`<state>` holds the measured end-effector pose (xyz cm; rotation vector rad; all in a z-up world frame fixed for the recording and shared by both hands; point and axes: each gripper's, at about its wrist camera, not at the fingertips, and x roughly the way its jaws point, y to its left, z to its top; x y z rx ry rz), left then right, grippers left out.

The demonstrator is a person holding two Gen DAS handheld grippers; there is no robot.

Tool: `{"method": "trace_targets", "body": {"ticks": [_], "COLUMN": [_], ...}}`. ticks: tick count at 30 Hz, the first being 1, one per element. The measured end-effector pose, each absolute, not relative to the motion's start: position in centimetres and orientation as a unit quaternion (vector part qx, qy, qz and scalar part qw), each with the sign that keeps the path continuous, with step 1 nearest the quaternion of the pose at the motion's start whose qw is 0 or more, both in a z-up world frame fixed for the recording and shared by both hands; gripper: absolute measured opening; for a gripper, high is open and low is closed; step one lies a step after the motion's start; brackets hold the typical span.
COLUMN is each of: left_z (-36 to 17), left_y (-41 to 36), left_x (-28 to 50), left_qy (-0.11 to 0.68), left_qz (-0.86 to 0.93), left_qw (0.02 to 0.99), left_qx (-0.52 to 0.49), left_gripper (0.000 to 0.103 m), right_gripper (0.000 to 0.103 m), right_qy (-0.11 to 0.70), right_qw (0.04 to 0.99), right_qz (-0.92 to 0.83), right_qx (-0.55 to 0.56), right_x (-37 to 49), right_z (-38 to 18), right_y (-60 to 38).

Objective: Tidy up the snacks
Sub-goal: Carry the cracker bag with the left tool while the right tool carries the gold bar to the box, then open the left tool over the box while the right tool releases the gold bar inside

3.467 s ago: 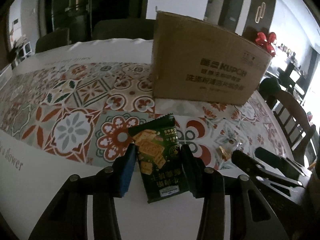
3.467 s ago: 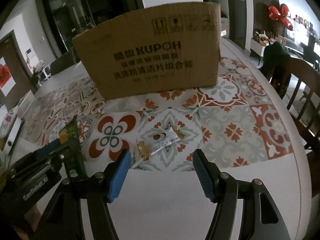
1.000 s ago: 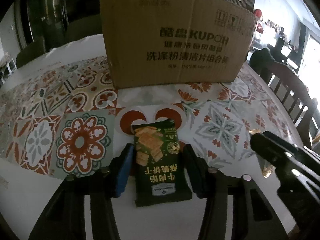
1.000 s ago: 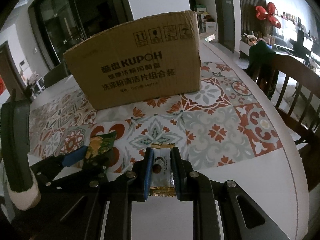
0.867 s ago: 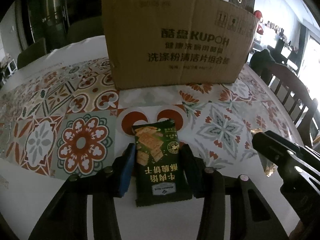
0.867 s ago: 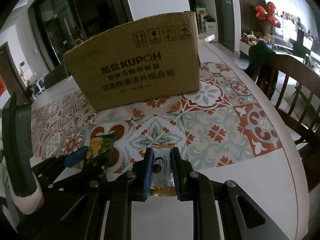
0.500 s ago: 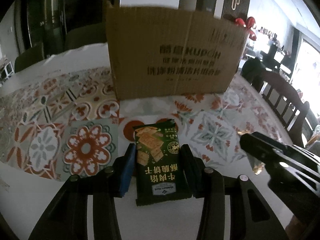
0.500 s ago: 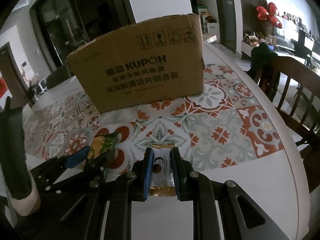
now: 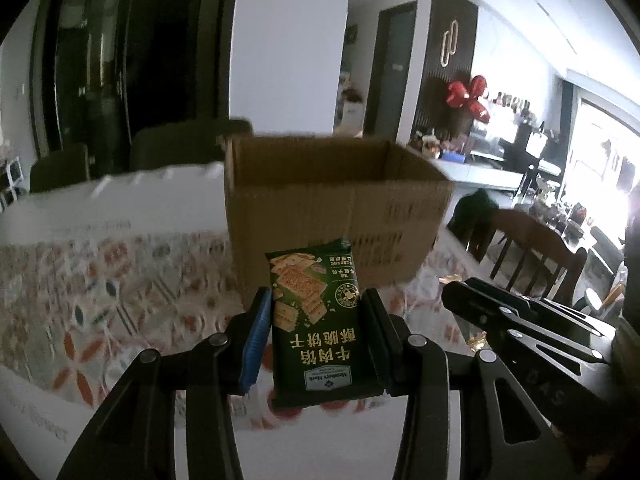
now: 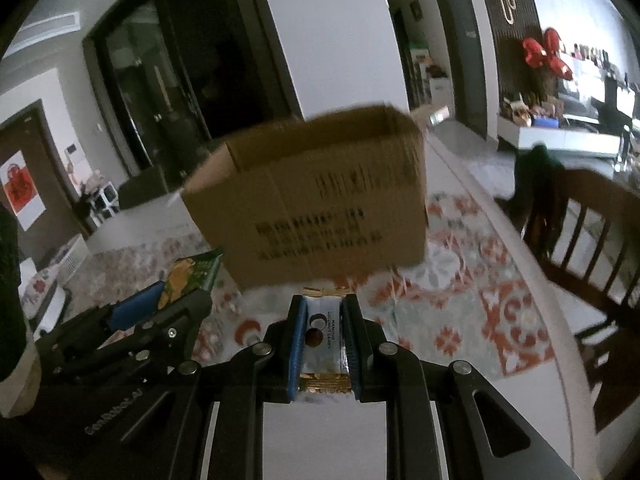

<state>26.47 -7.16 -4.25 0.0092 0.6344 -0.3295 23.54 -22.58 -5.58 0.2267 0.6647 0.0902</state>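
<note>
We see the left gripper (image 9: pixel 316 336) with its jaws clamped on the long sides of the green cracker packet (image 9: pixel 316 320), which stands between them, its top edge poking out past the fingertips toward the open cardboard box (image 9: pixel 336 204) on the patterned tabletop (image 9: pixel 112 280). Our right gripper (image 10: pixel 323 340) has its jaws narrowed onto a small white candy wrapper (image 10: pixel 322 338) with gold crimped ends, pinched lengthwise between the blue pads (image 10: pixel 298 344). Both snacks are held in front of the box, and the two grippers sit side by side.
</note>
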Motion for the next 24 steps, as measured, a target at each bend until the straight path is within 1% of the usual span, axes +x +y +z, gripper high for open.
{"method": "trace_targets", "body": {"ticks": [12, 19, 24], "left_z": [1.4, 2.7, 2.5], "left_y": [-7.6, -8.3, -9.0], "left_x": [31.1, 34.5, 37.6], "left_qy": [0.251, 0.25, 0.27], "left_qz": [-0.163, -0.159, -0.165], "left_qw": [0.954, 0.955, 0.948], "left_qx": [0.027, 0.029, 0.024], "left_gripper": [0.045, 0.045, 0.045], "right_gripper": [0.02, 0.02, 0.02], "right_qy": [0.256, 0.244, 0.252], "right_qw": [0.959, 0.963, 0.961], "right_qz": [0.07, 0.076, 0.08], "right_qx": [0.1, 0.086, 0.076], "right_x": [28.4, 32.3, 35.1], "right_z": [1.2, 3.1, 3.3], "right_y": [-23.0, -23.7, -24.1]}}
